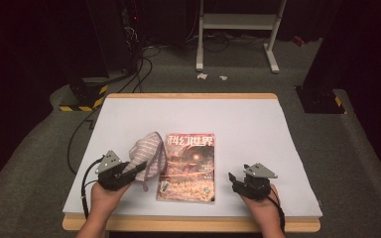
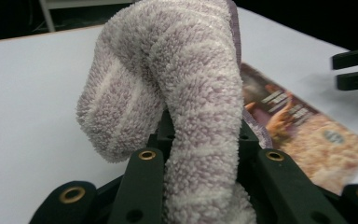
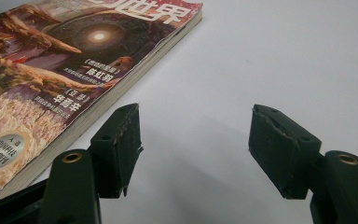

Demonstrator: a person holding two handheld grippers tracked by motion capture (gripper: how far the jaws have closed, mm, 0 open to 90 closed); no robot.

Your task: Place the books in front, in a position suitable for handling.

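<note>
A fluffy pale-purple striped towel [image 1: 148,152] is lifted off the white table and droops against the left edge of a magazine [image 1: 188,166] with a reddish cover. My left gripper [image 1: 129,171] is shut on the towel; in the left gripper view the towel [image 2: 177,88] bulges up from between the black jaws and hides the pads. My right gripper [image 1: 234,181] rests low near the table's front edge, right of the magazine. In the right gripper view its jaws [image 3: 196,147] stand wide apart with bare table between them and the magazine [image 3: 60,74] to their left.
The white tabletop [image 1: 248,124] has a wooden rim at front and back. Past the far edge lie dark floor, cables [image 1: 139,69], a white frame's legs [image 1: 273,54] and black-yellow striped bases. My right gripper's jaws [image 2: 354,70] appear at the right edge of the left gripper view.
</note>
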